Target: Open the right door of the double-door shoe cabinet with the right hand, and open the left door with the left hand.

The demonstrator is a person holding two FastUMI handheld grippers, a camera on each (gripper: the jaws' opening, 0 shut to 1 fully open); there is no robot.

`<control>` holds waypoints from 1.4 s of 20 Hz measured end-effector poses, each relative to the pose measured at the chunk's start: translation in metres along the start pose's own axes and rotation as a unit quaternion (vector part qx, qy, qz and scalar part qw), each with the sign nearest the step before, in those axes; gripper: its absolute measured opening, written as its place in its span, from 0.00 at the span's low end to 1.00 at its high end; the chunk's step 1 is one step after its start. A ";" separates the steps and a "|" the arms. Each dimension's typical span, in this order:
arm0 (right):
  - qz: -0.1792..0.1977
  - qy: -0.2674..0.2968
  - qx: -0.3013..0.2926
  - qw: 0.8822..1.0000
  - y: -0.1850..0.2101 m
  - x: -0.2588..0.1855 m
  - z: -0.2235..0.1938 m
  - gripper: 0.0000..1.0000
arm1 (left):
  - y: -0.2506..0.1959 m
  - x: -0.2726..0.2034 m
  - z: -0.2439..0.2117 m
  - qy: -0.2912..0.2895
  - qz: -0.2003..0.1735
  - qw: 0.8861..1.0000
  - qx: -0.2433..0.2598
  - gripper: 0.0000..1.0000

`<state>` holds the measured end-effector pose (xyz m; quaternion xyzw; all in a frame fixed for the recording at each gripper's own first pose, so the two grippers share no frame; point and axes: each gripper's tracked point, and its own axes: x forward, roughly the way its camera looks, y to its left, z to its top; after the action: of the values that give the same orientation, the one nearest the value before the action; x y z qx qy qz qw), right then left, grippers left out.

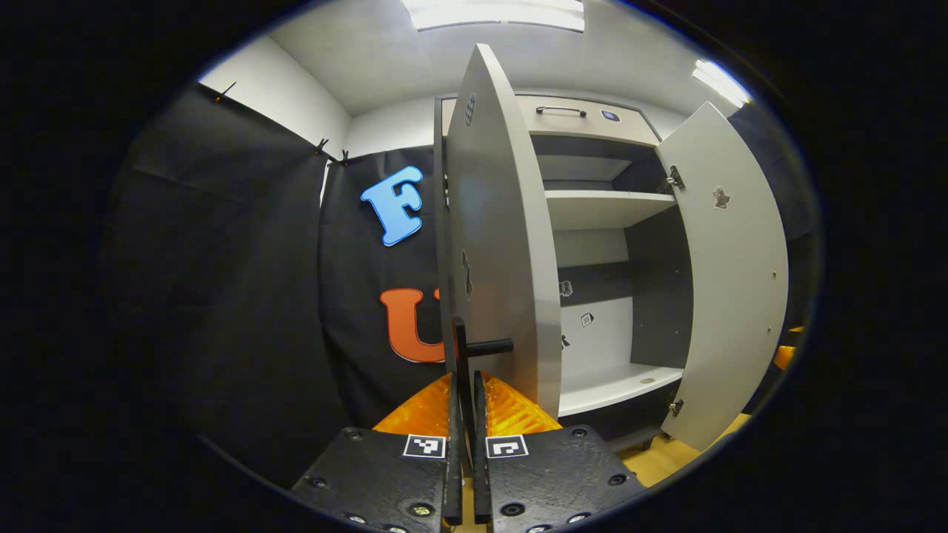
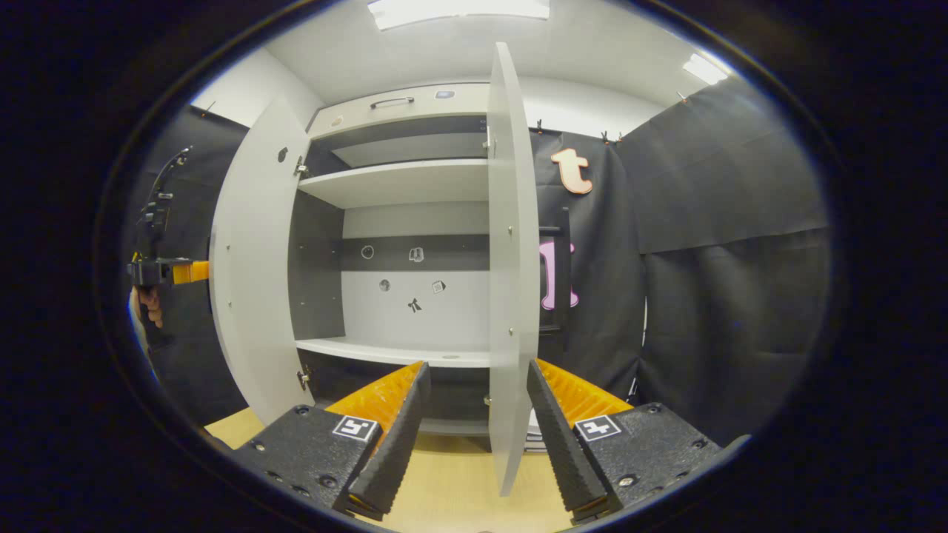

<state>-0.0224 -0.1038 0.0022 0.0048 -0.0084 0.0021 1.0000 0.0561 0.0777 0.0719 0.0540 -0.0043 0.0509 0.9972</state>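
Note:
The shoe cabinet [image 1: 607, 207] stands with both doors swung out. In the left gripper view the left door [image 1: 503, 244] is seen nearly edge-on, and my left gripper [image 1: 465, 379] is shut on its black vertical handle [image 1: 461, 344]. The right door [image 1: 733, 281] stands wide at the right. In the right gripper view the right door [image 2: 511, 281] is edge-on, its lower edge lying between the spread fingers of my right gripper [image 2: 478, 368], which is open. Its black handle [image 2: 564, 274] shows behind it. The left door [image 2: 252, 281] is at the left, with the other gripper [image 2: 159, 272] and a hand beside it.
Inside the cabinet are white shelves [image 2: 400, 181] with nothing on them, and a dark back strip with small stickers. A top drawer [image 1: 585, 118] has a black handle. Black cloth walls [image 2: 726, 259] close in both sides. The floor [image 2: 452, 481] is light wood.

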 end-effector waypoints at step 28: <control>0.046 0.016 -0.024 0.999 0.050 0.019 -0.006 0.82 | -0.023 -0.066 -0.029 -0.001 -0.045 0.999 -0.019 0.00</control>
<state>-0.0036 -0.0542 -0.0028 -0.0199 0.0069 0.0483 0.9986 -0.0073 0.0511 0.0395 0.0356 -0.0039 0.0058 0.9993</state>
